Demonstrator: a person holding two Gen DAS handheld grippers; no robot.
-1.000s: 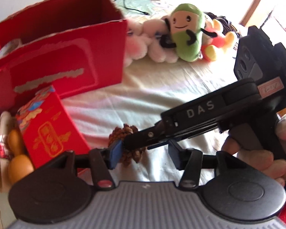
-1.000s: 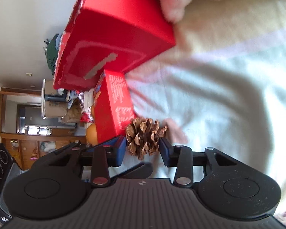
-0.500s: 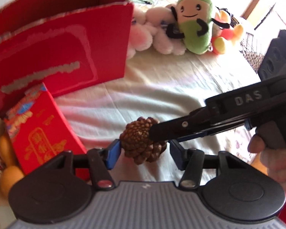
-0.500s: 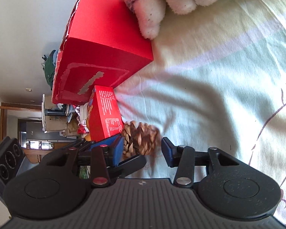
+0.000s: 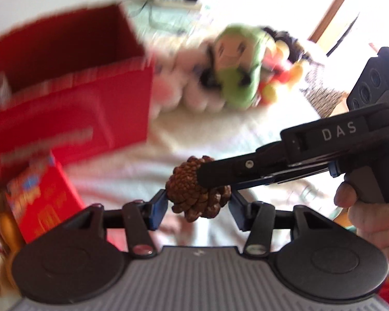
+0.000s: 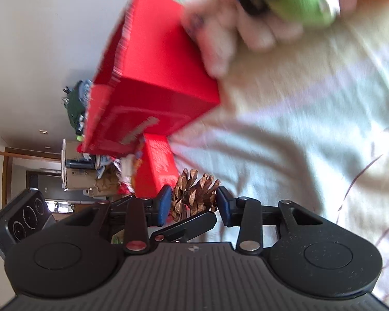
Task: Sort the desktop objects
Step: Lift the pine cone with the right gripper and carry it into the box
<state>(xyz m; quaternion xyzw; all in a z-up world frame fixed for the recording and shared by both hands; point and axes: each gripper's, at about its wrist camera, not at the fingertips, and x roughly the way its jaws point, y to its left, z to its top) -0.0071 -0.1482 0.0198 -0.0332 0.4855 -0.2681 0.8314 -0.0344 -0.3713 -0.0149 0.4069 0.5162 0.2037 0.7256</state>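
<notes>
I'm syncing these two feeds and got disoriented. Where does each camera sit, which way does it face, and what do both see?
Left wrist: sits on the left gripper, facing forward over the cloth to the red box and green plush toy; the right gripper and its holding hand enter from the right.
Right wrist: sits on the right gripper, rolled sideways, facing the same red box.
Shared: the pine cone, between both pairs of jaws, red box, plush.

pale cloth [image 6: 285,142] over table | power strip [image 5: 177,0] far edge, cable trailing | cluttered shelf [image 6: 77,171] behind
</notes>
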